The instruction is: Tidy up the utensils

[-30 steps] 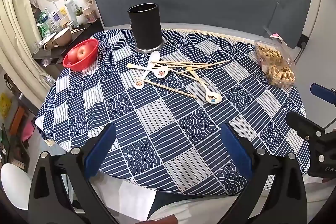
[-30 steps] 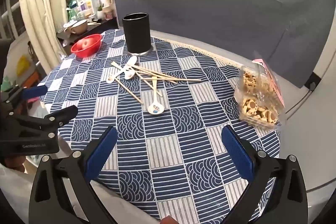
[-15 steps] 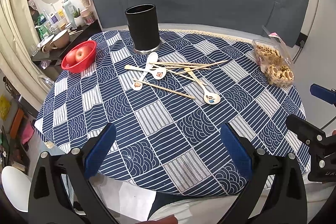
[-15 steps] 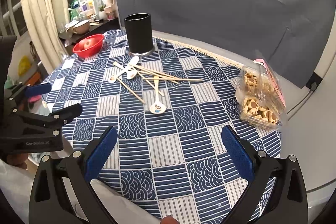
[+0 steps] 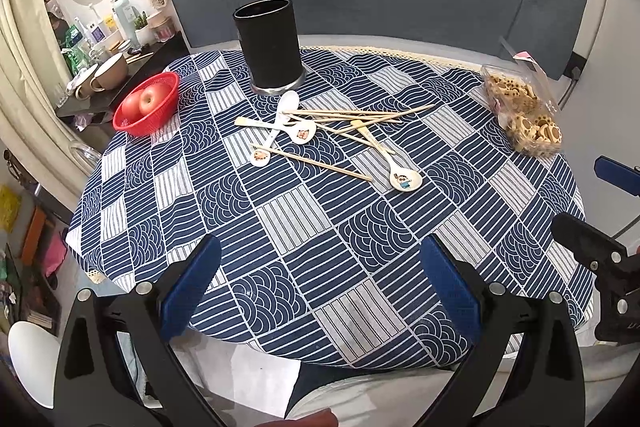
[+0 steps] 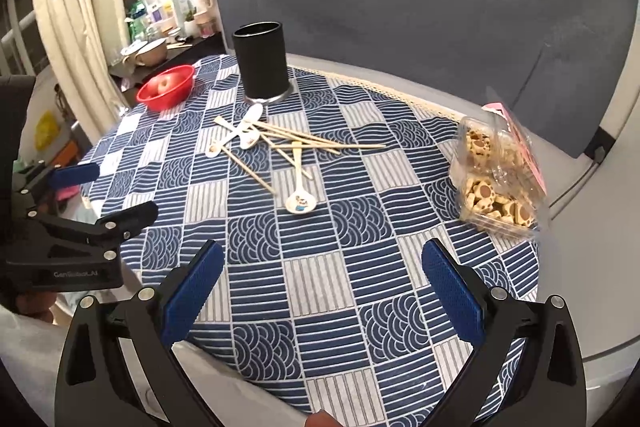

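Observation:
A black cylindrical holder point(image 5: 269, 48) stands upright at the far side of the round table; it also shows in the right wrist view point(image 6: 262, 61). In front of it lie several wooden chopsticks point(image 5: 352, 115) and three white ceramic spoons, one with a cartoon bowl point(image 5: 405, 179) nearest me, also seen from the right point(image 6: 301, 202). My left gripper point(image 5: 320, 285) is open and empty above the near table edge. My right gripper point(image 6: 320, 285) is open and empty over the near right part of the table. Neither touches anything.
A red basket with an apple point(image 5: 147, 103) sits at the far left of the blue patterned tablecloth point(image 5: 304, 239). A clear box of cookies point(image 5: 522, 115) sits at the far right. A grey backdrop stands behind; a cluttered shelf is at far left.
Both grippers have drifted slightly forward and up, so the table shows a little nearer. Nothing on the table has moved.

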Motion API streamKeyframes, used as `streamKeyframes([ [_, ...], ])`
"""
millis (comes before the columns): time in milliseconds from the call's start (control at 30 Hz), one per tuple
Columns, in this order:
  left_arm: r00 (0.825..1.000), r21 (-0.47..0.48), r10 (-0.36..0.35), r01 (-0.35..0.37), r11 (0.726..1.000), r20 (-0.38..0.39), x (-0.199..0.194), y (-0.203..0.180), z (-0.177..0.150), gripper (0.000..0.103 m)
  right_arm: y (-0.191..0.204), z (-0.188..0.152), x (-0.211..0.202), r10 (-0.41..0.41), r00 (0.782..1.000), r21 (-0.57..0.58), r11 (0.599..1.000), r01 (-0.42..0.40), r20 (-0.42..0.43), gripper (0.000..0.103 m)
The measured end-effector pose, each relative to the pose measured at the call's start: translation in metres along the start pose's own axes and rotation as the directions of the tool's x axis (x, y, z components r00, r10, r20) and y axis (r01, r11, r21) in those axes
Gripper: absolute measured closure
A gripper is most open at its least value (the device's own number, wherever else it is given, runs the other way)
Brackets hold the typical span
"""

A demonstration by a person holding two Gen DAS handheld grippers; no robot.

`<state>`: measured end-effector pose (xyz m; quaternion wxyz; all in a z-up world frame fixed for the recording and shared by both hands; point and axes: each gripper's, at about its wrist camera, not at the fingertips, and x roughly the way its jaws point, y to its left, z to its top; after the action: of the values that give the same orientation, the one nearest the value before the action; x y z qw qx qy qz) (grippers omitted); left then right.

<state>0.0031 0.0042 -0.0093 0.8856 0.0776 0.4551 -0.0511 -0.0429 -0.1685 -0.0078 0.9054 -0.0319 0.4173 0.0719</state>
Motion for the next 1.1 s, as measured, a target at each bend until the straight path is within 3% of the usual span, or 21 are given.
streamKeyframes([
  [767,0.999,0.033,-0.019,0.020,0.999,-0.028,0.007,-0.010,0.003,0.006,-0.011,-0.002,0.014,0.018,0.998,0.019,1.000,-0.017,-0.054,0.008],
  [867,0.999,0.042,0.005,-0.003,0.999,-0.036,0.009,-0.011,0.003,0.006,-0.015,0.001,0.016,0.003,0.999,0.031,1.000,-0.002,-0.050,0.008],
  [1100,0.997,0.060,0.010,-0.005,0.998,-0.079,0.016,-0.009,0.003,0.006,-0.011,0.006,0.033,0.111,0.988,0.032,0.994,-0.108,-0.111,0.008],
])
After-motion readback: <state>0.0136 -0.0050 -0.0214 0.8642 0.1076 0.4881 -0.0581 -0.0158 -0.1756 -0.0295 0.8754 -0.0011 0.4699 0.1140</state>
